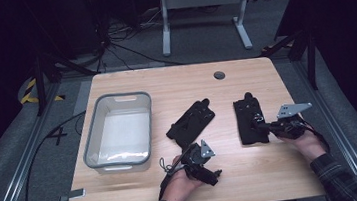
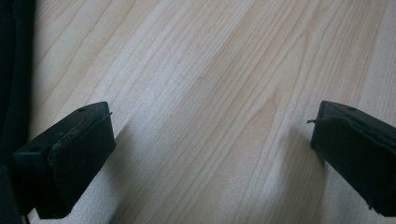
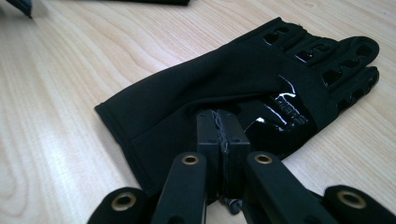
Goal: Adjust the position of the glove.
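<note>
Wooden table (image 1: 255,183), seen from above, with a grey plastic bin (image 1: 118,131) on its left part and two black gloves right of the bin. The left glove (image 1: 191,122) lies at an angle near the table's middle; the right glove (image 1: 250,121) lies lengthwise, its fingers pointing away from the person. A glossy patch on the back of the right glove (image 3: 224,88) carries raised lettering, too small and reflective to read; no other label can be made out.

Left gripper (image 1: 204,164): rests low over the table's near edge, just in front of the left glove, jaws spread wide with bare wood grain between them (image 2: 210,140), holding nothing.

Right gripper (image 3: 223,126): reaches in from the right side of the right glove, jaws pressed together on a fold of the glove's black fabric near its glossy patch. The rest of the glove lies flat on the table.
</note>
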A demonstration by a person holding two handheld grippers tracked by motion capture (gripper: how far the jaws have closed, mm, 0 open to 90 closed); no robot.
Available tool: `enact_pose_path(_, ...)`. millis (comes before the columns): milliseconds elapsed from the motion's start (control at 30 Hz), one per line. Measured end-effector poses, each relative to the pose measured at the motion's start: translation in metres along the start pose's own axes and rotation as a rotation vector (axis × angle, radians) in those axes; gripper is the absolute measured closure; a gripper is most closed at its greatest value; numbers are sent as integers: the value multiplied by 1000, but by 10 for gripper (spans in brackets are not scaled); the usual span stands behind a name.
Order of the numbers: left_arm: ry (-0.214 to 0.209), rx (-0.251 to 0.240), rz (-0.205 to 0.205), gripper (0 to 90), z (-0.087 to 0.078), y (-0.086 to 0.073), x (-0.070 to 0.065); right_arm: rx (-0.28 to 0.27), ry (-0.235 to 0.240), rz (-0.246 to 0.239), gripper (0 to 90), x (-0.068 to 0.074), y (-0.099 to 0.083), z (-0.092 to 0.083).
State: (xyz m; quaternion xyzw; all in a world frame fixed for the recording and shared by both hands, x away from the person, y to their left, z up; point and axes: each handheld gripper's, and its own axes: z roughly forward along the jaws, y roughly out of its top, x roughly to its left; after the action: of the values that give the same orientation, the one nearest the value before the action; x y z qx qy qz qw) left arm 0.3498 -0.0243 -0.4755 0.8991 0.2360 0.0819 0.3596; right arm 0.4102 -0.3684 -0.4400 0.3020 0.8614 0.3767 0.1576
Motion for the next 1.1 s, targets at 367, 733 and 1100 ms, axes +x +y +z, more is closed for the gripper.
enact_pose_path(367, 0, 0, 0, 0, 0, 0, 0, 39, -20, 7, 895, -10, 1, 14)
enact_pose_path(733, 0, 0, 0, 0, 0, 0, 0, 63, -5, 13, 897, -10, -4, 16)
enact_pose_path(1100, 0, 0, 0, 0, 0, 0, 0, 84, 30, -25, 897, 4, -10, 6)
